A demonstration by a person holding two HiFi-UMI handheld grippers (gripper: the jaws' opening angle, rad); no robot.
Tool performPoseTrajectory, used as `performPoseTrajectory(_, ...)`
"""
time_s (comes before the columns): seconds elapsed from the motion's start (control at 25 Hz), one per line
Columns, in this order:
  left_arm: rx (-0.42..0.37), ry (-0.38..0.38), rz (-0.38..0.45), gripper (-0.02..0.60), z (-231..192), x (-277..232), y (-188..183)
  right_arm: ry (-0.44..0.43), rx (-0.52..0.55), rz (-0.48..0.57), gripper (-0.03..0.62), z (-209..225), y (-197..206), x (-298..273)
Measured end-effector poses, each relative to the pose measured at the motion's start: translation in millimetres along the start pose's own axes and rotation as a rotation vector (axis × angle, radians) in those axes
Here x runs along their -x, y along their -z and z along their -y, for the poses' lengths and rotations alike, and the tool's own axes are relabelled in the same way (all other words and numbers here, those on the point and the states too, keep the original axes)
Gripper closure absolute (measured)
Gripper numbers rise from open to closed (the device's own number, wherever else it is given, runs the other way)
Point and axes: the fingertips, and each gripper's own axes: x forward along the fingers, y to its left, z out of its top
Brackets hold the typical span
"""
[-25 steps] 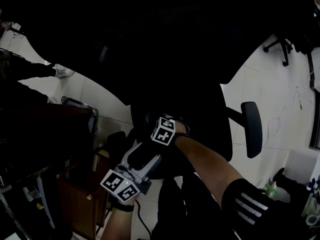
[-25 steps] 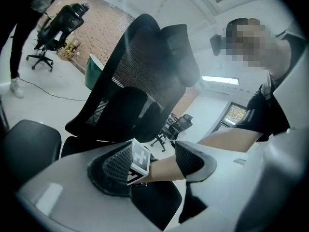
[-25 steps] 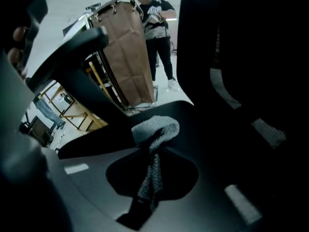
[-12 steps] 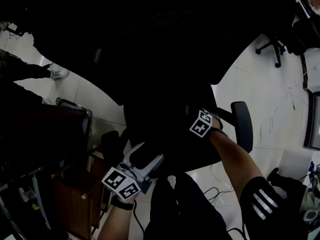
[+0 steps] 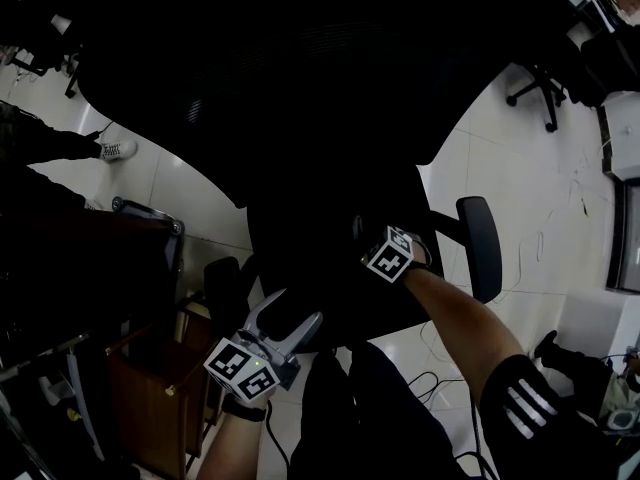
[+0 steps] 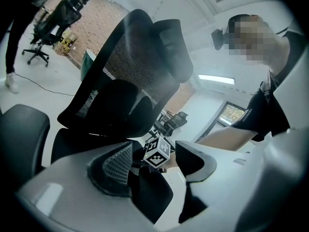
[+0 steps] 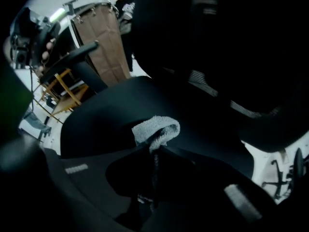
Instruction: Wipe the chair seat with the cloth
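The black office chair's seat [image 5: 320, 258] fills the middle of the head view, very dark. My right gripper [image 7: 155, 146] is shut on a grey cloth [image 7: 157, 128], whose folded end sticks out past the jaws onto the seat [image 7: 116, 112]. In the head view only its marker cube [image 5: 390, 253] shows, over the seat's right side near the right armrest [image 5: 480, 246]. My left gripper [image 5: 285, 310] hovers at the seat's front edge, open and empty. Between its jaws, the left gripper view shows the other gripper's cube [image 6: 158, 153] and the mesh backrest [image 6: 135, 76].
A left armrest [image 5: 222, 286] stands just beside my left gripper. A brown wooden cabinet [image 5: 150, 388] is at lower left. Another office chair's base [image 5: 545, 98] stands on the white tile floor at upper right. A person stands behind the chair [image 7: 123, 6].
My right gripper swept the cloth from the seat's middle to its right side, then came slightly back left. The left gripper stayed near the front edge.
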Motion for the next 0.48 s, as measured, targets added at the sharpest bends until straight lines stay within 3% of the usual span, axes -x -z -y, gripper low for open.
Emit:
performPoseTrajectory(0.24,0.019,-0.041,-0.011,0.279,-8,23,15,-0.2,0.088,0.086,0.565,-131,-75,-35)
performPoseTrajectory(0.48,0.034,-0.055,-0.021,0.278,-9,33,32,-0.288,0.125,0.07,0.565,-198,-76,-62)
